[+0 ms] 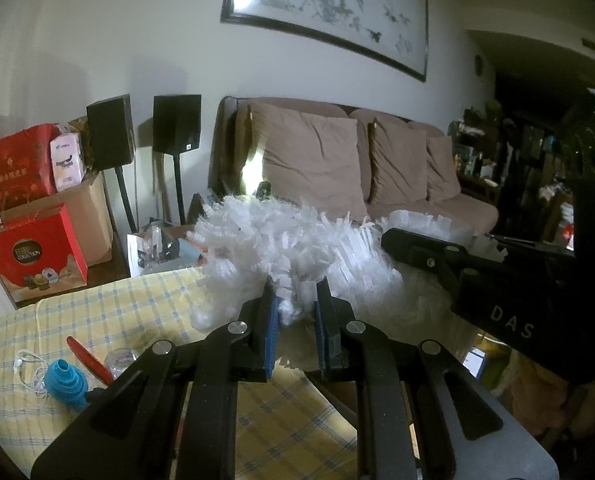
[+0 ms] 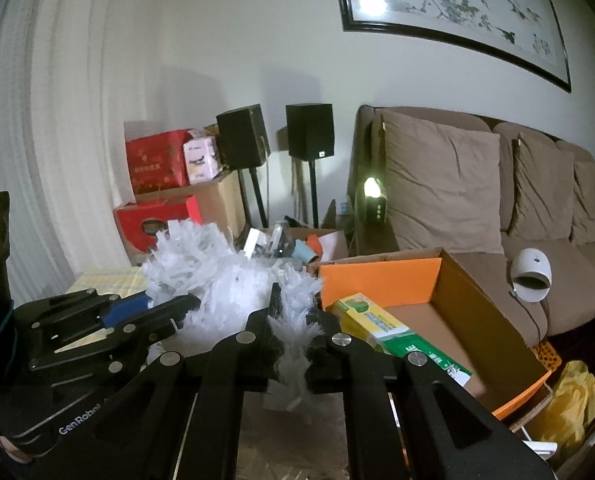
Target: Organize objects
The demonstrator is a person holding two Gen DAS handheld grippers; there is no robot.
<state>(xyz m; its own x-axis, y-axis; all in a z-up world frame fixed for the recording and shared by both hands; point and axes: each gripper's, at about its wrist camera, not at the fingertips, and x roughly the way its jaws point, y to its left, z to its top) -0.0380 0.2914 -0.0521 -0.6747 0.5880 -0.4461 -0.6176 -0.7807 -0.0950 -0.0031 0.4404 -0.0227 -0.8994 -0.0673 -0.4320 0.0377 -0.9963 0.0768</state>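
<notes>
- Both grippers are on the fluffy white bundle of shredded translucent plastic strips [image 1: 297, 248], which hangs in the air between them, over the edge of the desk under its yellow-and-blue checked cloth [image 1: 137, 304].
- The left gripper [image 1: 295, 312] is clamped narrowly on a tuft at the bundle's near edge; the right gripper [image 2: 293, 344] is pinched almost fully closed on another tuft.
- My read: this is a carry toward the orange-lined cardboard box [image 2: 381, 280] just to the right of the bundle, where a green-and-yellow packet [image 2: 381, 328] already lies.
- To do it well, both hands should travel together, so the loose strips neither stretch nor tear out of the pinch; lift clear of the box wall before letting go.
- Writing now: "DAS" shows on the right gripper's body in the left view, "GenRobot" on the left gripper's body in the right view.
- The red carton [image 1: 37, 258] by the wall reads "COLLECTION"; the word above it is too blurred.
</notes>
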